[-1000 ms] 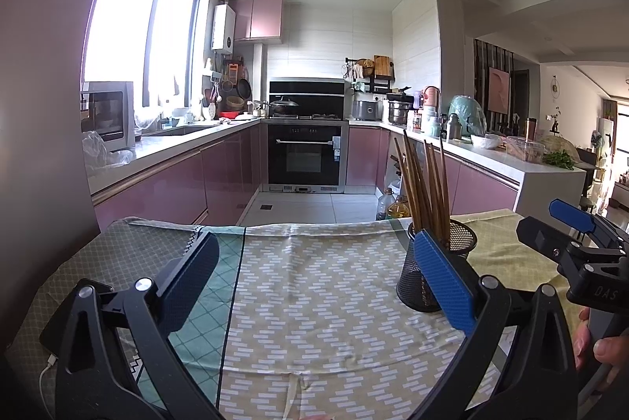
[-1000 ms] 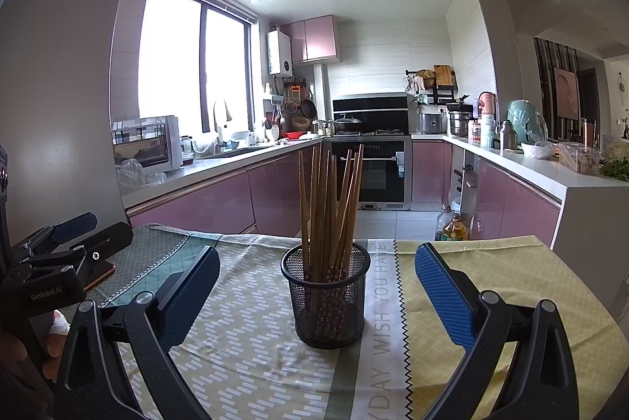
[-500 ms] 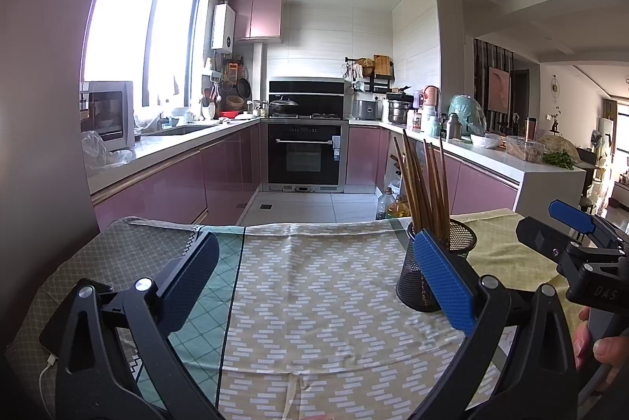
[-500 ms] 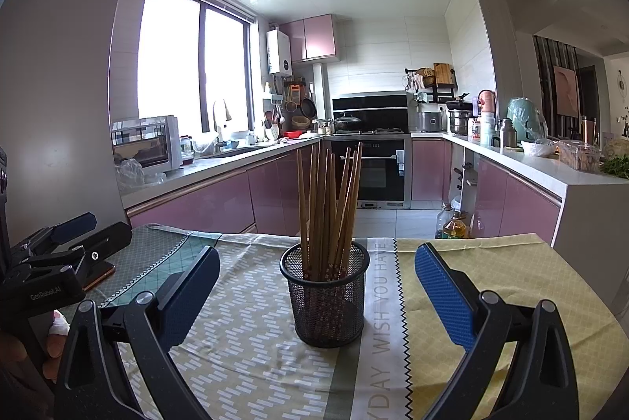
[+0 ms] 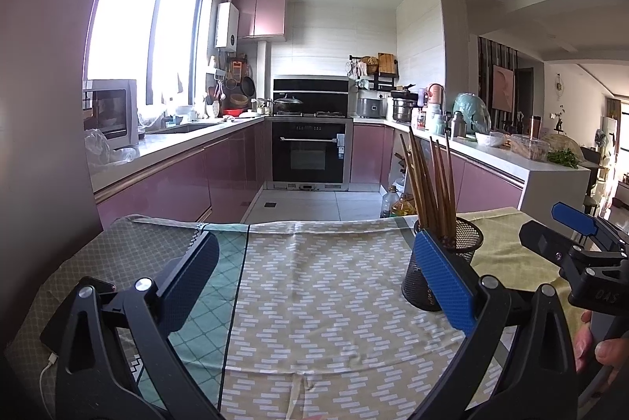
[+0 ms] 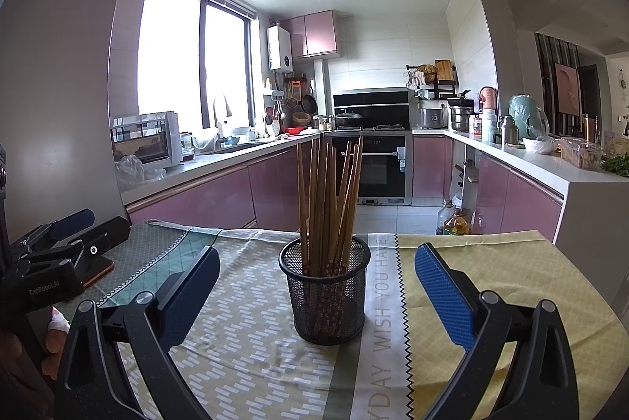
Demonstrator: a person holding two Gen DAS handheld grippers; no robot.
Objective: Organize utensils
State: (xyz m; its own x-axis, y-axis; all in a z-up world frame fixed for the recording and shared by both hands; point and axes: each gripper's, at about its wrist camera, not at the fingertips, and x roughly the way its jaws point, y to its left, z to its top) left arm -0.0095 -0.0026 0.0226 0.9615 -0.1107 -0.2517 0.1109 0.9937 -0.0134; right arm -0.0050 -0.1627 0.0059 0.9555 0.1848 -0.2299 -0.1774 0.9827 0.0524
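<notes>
- On the far left of the table, under the left gripper (image 5: pixel 314 286), a phone with a white cable (image 5: pixel 49 365) lies on the patterned tablecloth (image 5: pixel 314 302). It does not look like a part of the task.
- The left gripper has its fingers wide apart, and nothing is between them. It hangs low over a bare part of the cloth, to the left of the holder.
- In the middle stands the black mesh holder (image 6: pixel 326 296), upright on the cloth. The brown chopsticks (image 6: pixel 328 199) are all in it, standing and leaning a little against each other and the rim.
- No loose utensil shows on the cloth in either view. So I judge that the sorting is finished or almost finished. If some work is left, the pictures do not show it.
- The right gripper (image 6: pixel 314 286) points straight at the holder. Its fingers are also wide apart and hold nothing, and the holder stands just beyond the blue pads (image 6: pixel 444 298).
- At the far right, the cloth is plain yellow and bare.
</notes>
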